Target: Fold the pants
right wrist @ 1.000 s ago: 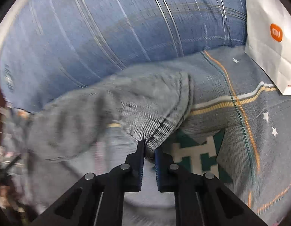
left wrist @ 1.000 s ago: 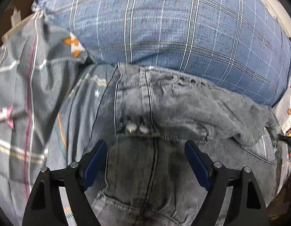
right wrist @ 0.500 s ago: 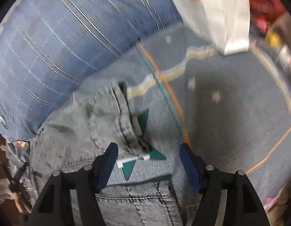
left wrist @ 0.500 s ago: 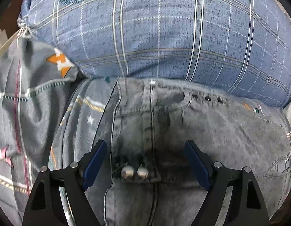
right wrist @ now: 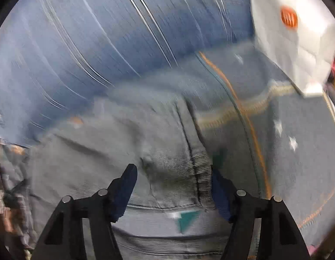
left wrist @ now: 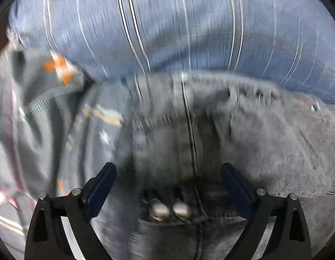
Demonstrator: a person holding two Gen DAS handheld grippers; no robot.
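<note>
Grey denim pants lie folded over on the patterned bedspread, against a big blue plaid pillow. My left gripper is open and empty, its fingers on either side of the waistband with two metal buttons between them. In the right wrist view the folded leg end of the pants lies flat, its hem between my fingers. My right gripper is open and holds nothing. Both views are motion-blurred.
A white paper bag with an orange logo stands at the right on the bedspread. A grey blanket with an orange star is bunched at the left. The pillow blocks the far side.
My right gripper opened, let go of the leg hem it had carried over, and now hovers over the laid-down fold. My left gripper stayed open and moved forward over the waistband.
</note>
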